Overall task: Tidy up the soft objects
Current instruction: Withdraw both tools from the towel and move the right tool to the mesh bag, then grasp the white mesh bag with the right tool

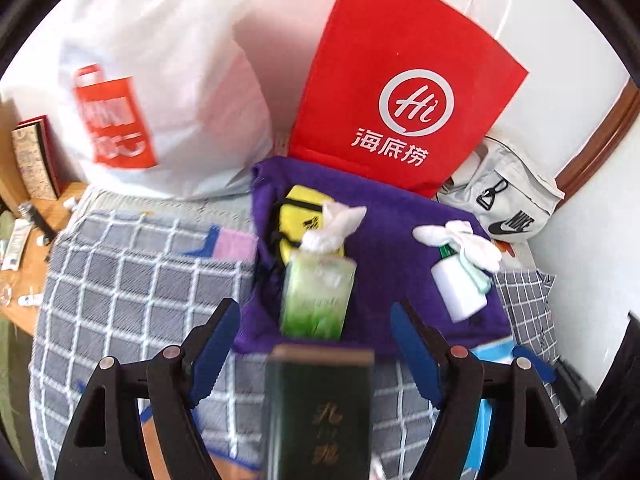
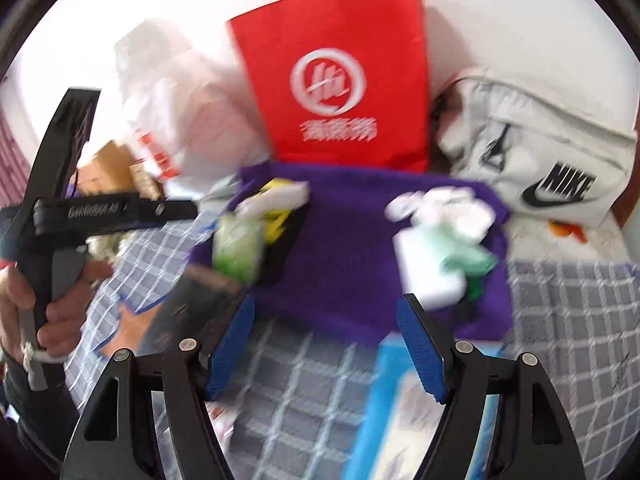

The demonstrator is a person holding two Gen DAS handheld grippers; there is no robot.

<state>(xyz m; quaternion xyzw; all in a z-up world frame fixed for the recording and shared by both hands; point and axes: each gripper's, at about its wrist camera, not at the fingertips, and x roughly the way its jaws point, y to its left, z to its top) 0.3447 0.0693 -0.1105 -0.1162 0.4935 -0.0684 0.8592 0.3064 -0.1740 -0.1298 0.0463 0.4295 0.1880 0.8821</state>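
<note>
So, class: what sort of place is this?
Probably a bedroom: a checked blanket covers what looks like a bed, with shopping bags against the wall and a cluttered wooden bedside table.

The towel (image 1: 400,220) was purple, the blanket (image 1: 132,280) grey with a white grid, the paper bag (image 1: 380,40) red with a white logo, the tissue pack (image 1: 316,300) green.

Tissue pack (image 1: 316,300) and bottle (image 1: 460,288) on towel (image 1: 384,220), before paper bag (image 1: 404,80)

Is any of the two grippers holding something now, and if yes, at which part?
Nothing is held. The left gripper and the right gripper both stand open with no object between their pads.
</note>
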